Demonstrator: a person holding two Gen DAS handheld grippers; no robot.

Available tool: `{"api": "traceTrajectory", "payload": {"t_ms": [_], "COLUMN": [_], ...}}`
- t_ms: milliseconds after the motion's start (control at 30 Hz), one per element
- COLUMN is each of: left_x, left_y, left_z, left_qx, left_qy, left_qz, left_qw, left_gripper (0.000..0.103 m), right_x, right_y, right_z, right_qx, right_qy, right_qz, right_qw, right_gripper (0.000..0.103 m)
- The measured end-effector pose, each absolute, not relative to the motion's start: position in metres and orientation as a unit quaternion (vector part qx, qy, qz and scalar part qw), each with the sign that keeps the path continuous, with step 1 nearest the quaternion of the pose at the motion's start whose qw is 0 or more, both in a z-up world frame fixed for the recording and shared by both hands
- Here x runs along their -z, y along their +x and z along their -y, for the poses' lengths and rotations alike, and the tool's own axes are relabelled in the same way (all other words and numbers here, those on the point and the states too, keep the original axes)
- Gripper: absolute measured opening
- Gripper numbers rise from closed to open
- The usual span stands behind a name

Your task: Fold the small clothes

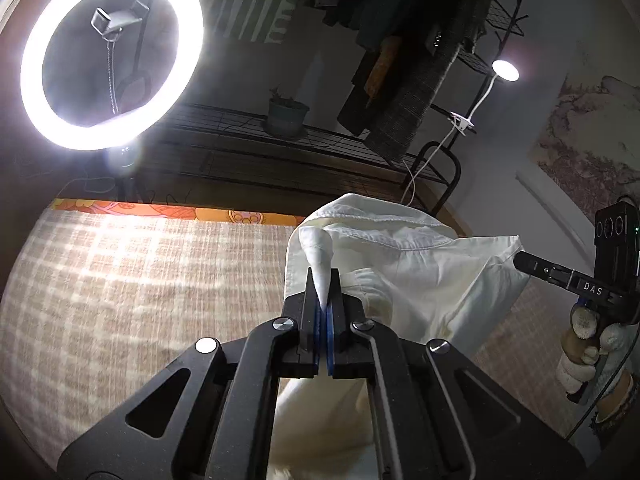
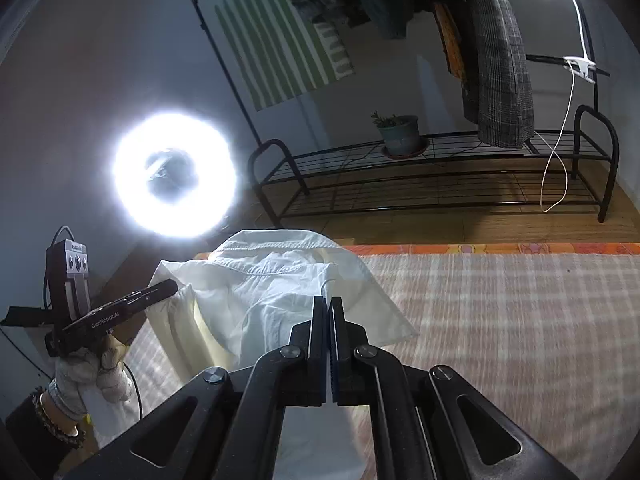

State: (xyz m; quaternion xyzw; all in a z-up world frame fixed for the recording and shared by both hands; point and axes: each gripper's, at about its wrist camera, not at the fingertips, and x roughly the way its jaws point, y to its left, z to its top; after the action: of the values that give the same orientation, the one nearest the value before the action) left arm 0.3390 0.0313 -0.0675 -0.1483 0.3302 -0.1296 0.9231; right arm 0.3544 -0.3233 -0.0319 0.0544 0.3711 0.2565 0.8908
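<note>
Here one white garment (image 1: 404, 276) hangs lifted above the checked cloth (image 1: 132, 280), stretched sideways between the two grippers with its length dropping toward that cloth and its seamed top edge uppermost. The left gripper (image 1: 324, 300) points forward and downward, jaws clamped on a pinched cone of the fabric, while the right gripper (image 2: 329, 320), likewise tilted down, is closed on the garment's other corner. Two gloved hands, left (image 2: 92, 376) and right (image 1: 588, 344), hold the handles on either side of the garment.
</note>
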Motion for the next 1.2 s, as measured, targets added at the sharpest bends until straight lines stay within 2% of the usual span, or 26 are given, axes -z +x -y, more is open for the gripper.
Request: {"api": "traceTrajectory", "payload": {"t_ms": [267,300,433,933,1100,1167,1200], "left_x": [0.063,0.065,0.082,0.130,0.138,0.139,0.139], "left_y": [0.261,0.251,0.212,0.123,0.090,0.082,0.078], "left_z": [-0.019,-0.019,-0.017,-0.007,-0.019,-0.029,-0.036], "left_qx": [0.137,0.137,0.138,0.138,0.138,0.131,0.127], "left_qy": [-0.132,-0.133,-0.129,-0.066,-0.058,-0.071,-0.086], "left_qz": [-0.331,-0.332,-0.347,-0.395,-0.412,-0.413,-0.413], "left_qw": [0.924,0.924,0.919,0.906,0.899,0.899,0.897], "left_gripper": [0.000,0.000,0.000,0.000,0.000,0.000,0.000], "right_x": [0.022,0.021,0.022,0.064,0.069,0.067,0.065], "right_y": [0.279,0.270,0.230,0.122,0.101,0.095,0.094], "right_z": [0.329,0.329,0.326,0.320,0.333,0.345,0.350], "right_qx": [-0.258,-0.256,-0.253,-0.239,-0.237,-0.238,-0.241], "right_qy": [0.058,0.068,0.044,-0.054,-0.064,-0.049,-0.037], "right_qz": [-0.368,-0.399,-0.404,-0.436,-0.447,-0.448,-0.447], "right_qw": [0.892,0.878,0.878,0.866,0.860,0.861,0.860], "right_gripper": [0.000,0.000,0.000,0.000,0.004,0.019,0.021]}}
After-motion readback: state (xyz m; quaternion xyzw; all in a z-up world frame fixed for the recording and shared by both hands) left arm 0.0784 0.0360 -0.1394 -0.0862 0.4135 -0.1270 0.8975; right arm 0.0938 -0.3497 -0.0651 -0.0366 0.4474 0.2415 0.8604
